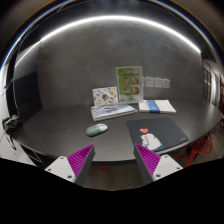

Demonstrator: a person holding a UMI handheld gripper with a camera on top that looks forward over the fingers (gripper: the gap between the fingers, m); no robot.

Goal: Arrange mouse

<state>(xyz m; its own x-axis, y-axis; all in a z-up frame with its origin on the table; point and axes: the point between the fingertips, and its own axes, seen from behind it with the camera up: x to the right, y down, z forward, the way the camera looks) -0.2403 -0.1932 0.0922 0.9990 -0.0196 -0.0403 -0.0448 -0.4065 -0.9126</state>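
A grey computer mouse (97, 129) lies on the dark table (60, 125), beyond my fingers and a little left of the gap between them. A dark mouse mat (160, 133) with a small red and white mark lies to the right, just beyond my right finger. My gripper (112, 158) is open and empty, its two magenta pads (75, 159) set wide apart, with bare table between them. The gripper is well short of the mouse.
A stack of papers and booklets (112, 111) lies behind the mouse, with an upright printed card (129, 82) and a smaller leaflet (104, 96) standing at the back. A blue and white booklet (156, 105) lies to the right. A dark wall runs behind the table.
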